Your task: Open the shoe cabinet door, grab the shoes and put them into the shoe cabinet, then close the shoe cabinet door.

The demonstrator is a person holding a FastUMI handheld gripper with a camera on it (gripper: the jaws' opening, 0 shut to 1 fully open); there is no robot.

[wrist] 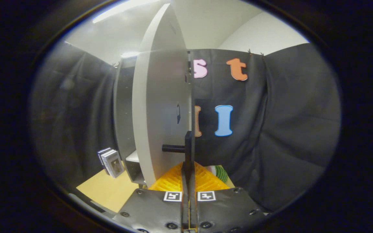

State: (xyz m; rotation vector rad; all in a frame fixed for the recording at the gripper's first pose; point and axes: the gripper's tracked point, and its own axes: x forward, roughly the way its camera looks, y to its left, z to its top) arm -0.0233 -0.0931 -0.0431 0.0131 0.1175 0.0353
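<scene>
Both gripper (189,181) fingers on door handle (188,149).

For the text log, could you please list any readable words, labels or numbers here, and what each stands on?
None can be read.
Boxes beside the cabinet: print too small.
Square tags by the gripper, which is shut on the door handle: coded patterns, no words.
</scene>
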